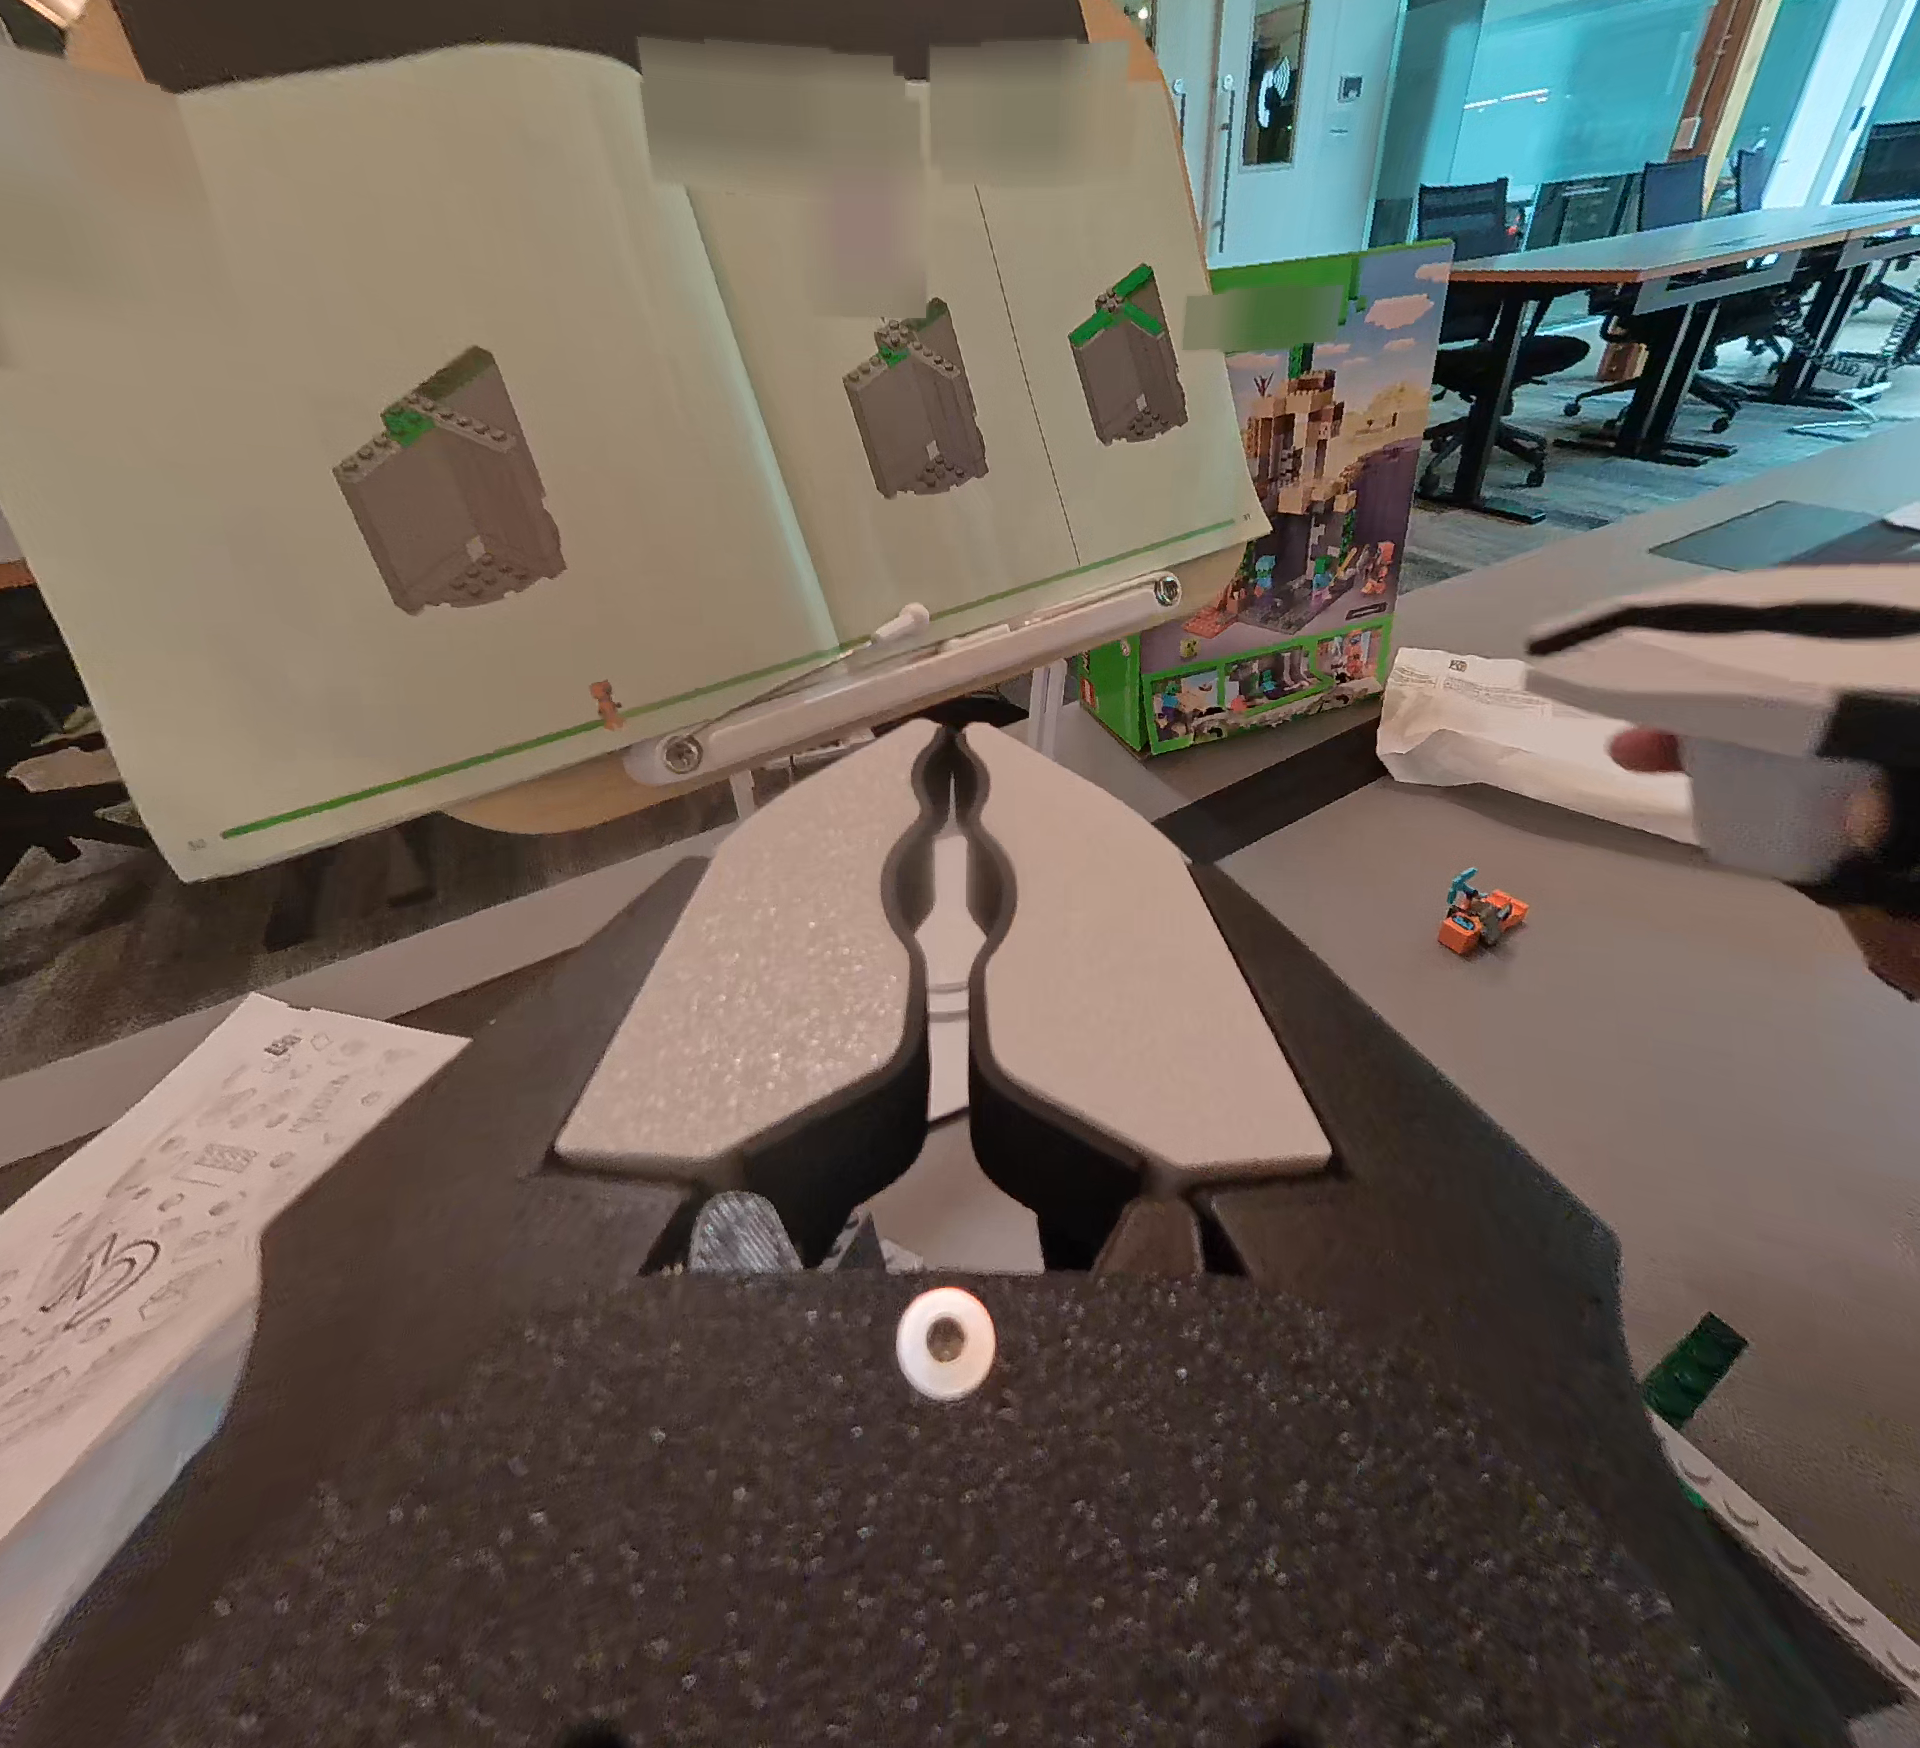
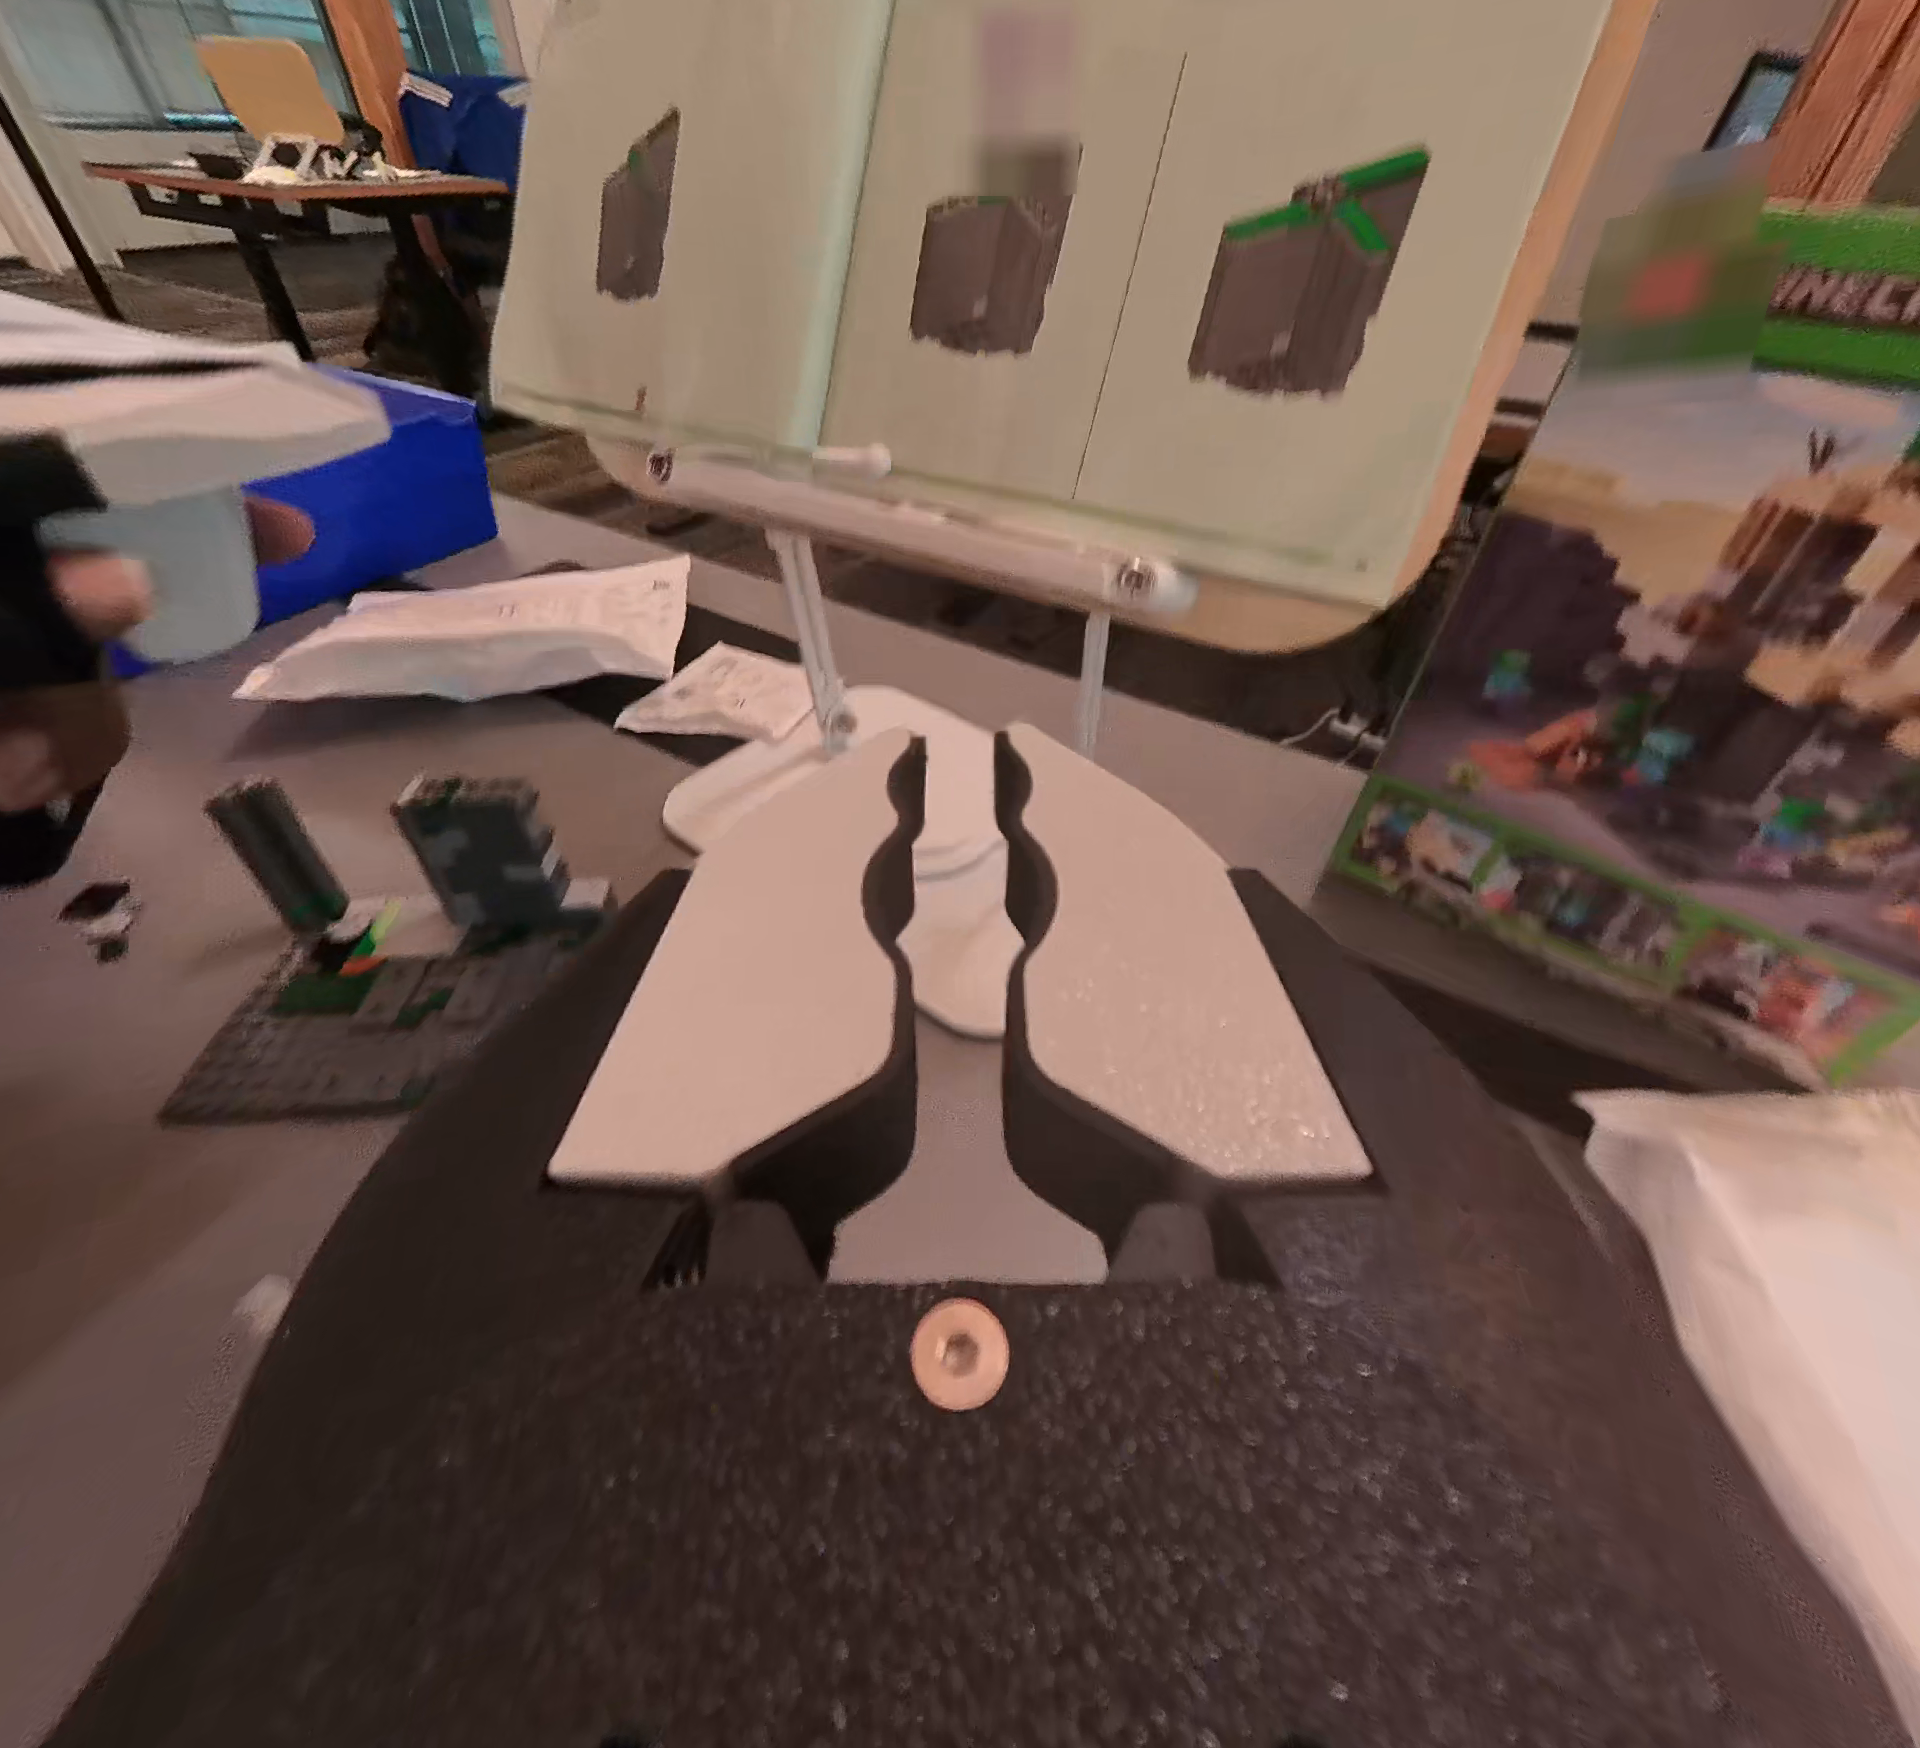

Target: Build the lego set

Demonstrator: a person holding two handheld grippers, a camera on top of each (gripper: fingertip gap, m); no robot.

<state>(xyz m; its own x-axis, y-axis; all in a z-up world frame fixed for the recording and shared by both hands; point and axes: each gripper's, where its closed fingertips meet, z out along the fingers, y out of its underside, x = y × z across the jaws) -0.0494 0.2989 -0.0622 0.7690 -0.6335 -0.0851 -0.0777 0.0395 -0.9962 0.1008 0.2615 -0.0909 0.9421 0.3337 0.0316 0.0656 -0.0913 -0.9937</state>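
Observation:
In the left wrist view my left gripper point(image 1: 951, 744) is shut with its tips touching and holds nothing. It points at the open instruction booklet point(image 1: 623, 410) on its stand. In the right wrist view my right gripper point(image 2: 958, 748) is open by a narrow gap and empty, above the table. To its left lies the grey baseplate point(image 2: 343, 1044) with a dark grey tower point(image 2: 488, 851) and a dark cylinder-like piece point(image 2: 275, 851) on it. A small orange and teal lego figure point(image 1: 1481, 914) lies on the table. A dark green plate point(image 1: 1694, 1366) lies at the lower right.
The lego box point(image 1: 1299, 503) stands right of the booklet stand point(image 2: 935, 867). White paper bags point(image 2: 478, 633) and a printed sheet point(image 1: 135, 1231) lie on the grey table point(image 1: 1558, 1127). A blue box point(image 2: 384, 493) sits at the left. Each gripper shows in the other's view point(image 1: 1714, 659). Some 15 centimetres of space lies between my two pairs of fingers. The left gripper is farther from the dark green plate point(image 1: 1694, 1366), some 25 centimetres, than the right, some 15 centimetres. The grey baseplate point(image 2: 343, 1044) lies some 25 centimetres from my left tips, 30 centimetres from my right tips.

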